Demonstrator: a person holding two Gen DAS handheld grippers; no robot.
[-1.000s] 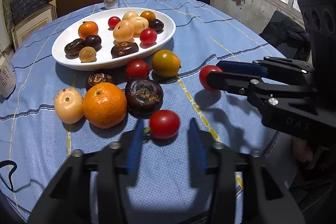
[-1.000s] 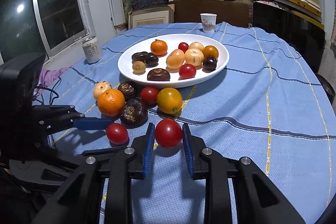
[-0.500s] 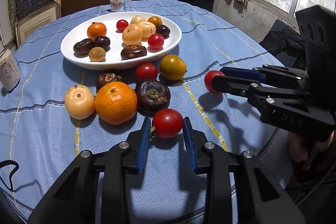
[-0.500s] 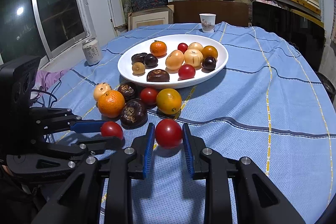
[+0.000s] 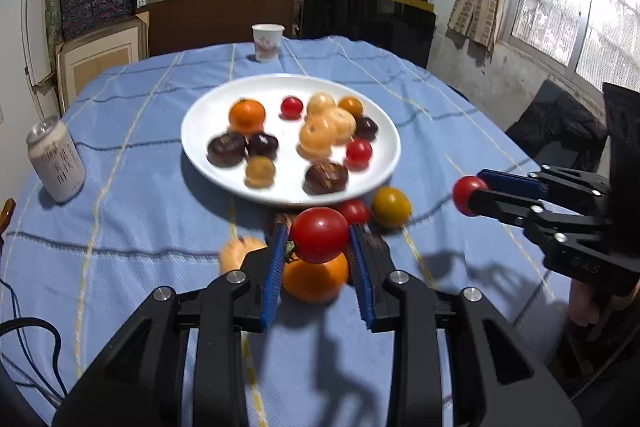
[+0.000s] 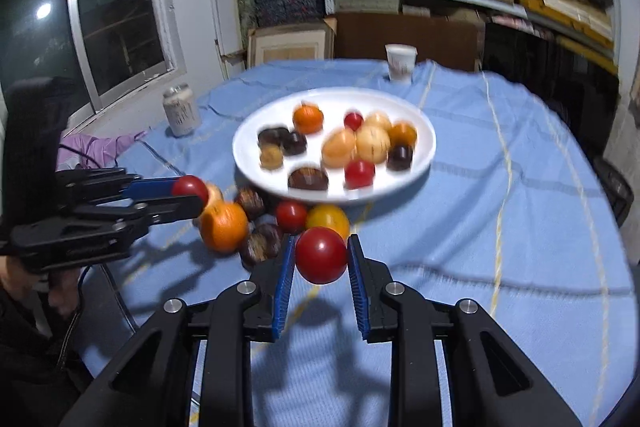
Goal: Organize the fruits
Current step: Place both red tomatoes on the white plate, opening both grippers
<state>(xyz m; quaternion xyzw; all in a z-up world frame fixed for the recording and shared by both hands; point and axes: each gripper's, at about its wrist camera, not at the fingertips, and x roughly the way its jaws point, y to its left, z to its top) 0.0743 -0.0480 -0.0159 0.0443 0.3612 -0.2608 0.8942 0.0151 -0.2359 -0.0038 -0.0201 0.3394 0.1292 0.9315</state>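
Fruits of mixed colours fill the white plate; more lie loose on the tablecloth beside it. Left gripper clamps a red tomato. Right gripper clamps another tomato.

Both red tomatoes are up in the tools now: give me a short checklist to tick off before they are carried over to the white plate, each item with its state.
1. Left tool shut on its red tomato, blue pads on both sides: ok.
2. Right tool shut on the other red tomato: ok.
3. Both tomatoes clear of the tablecloth, shadows below them: ok.
4. Bare spot on the white plate for two more fruits, at its left rim: ok.
5. The tools apart from each other: ok.
6. Grip firm enough for the carry: cannot tell.
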